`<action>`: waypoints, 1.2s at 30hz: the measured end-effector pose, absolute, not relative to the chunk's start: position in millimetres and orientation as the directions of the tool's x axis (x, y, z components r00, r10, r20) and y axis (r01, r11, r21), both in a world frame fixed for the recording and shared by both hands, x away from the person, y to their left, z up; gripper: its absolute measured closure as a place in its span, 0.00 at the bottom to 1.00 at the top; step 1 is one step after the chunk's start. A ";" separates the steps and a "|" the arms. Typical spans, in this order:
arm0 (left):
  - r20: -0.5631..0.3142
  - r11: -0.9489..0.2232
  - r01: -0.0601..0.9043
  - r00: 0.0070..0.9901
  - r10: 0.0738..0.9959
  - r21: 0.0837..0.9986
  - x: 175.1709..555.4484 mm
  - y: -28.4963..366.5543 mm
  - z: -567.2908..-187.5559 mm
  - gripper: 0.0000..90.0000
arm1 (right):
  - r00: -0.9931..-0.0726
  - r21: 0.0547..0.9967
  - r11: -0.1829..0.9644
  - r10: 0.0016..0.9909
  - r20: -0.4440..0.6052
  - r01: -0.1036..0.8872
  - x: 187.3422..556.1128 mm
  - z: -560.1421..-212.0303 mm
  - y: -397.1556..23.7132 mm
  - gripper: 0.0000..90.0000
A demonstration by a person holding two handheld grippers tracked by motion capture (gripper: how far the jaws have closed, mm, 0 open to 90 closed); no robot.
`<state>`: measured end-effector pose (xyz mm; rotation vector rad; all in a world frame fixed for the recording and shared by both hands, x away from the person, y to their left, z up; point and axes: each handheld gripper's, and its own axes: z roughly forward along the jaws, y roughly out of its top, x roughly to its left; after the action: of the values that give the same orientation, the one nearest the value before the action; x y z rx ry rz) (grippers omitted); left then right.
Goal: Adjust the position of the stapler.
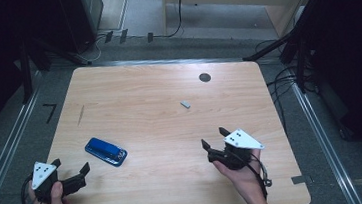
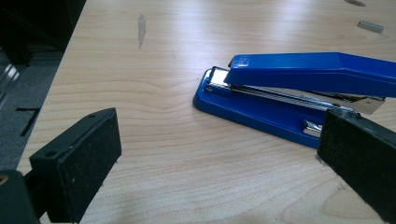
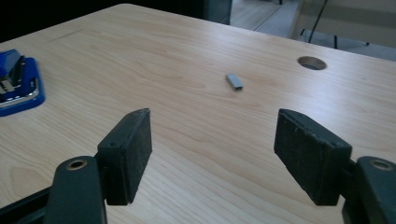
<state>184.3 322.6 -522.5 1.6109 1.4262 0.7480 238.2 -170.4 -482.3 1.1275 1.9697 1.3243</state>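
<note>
Plainly, each line below takes the blue stapler as its landmark.

Stapler look: the stapler (image 2: 299,93) is blue, long and low, with a flat base, a blue top arm lying over it, and a bright metal magazine showing between the two; a small pale mark sits on the end of the top arm, too small to read.
Stapler place: it lies flat on the wooden table (image 1: 176,183), toward the table's left and near side in the high view, set at a slant.
Left gripper: the left gripper (image 1: 70,172) rests just beside the stapler, on its near left side, jaws spread wide with nothing between them; in the left gripper view one black pad (image 2: 79,163) stands well to the stapler's left while the other overlaps the stapler's near end, and whether that one touches it is hard to tell.
Right gripper: the right gripper (image 1: 213,138) is well apart from the stapler, off to its right, held in the person's right hand (image 1: 238,174); its jaws are released and hold nothing, bare table showing between the pads.
Staple strip: a small grey strip of staples (image 3: 234,81) lies well beyond the stapler, up and to its right, ahead of the right gripper.
Cable hole: a round dark hole (image 1: 205,77) in the tabletop sits farther from the stapler than the strip does, near the far edge.
</note>
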 end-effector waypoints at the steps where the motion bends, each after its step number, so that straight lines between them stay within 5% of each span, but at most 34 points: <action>1: -0.091 -0.006 0.482 0.178 0.980 0.876 184.3 322.6 -522.4 0.00 | -0.537 0.916 0.186 0.843 0.037 0.355 239.0 -482.0 -163.3 0.32; 36: -0.103 0.001 0.481 0.185 0.977 0.877 184.4 323.2 -522.6 0.00 | -0.755 0.899 0.288 0.652 0.067 0.329 269.8 -488.2 -6.4 0.37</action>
<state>184.4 323.2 -522.6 1.6090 1.4186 0.7337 269.8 -6.4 -488.2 0.8915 2.2485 1.4543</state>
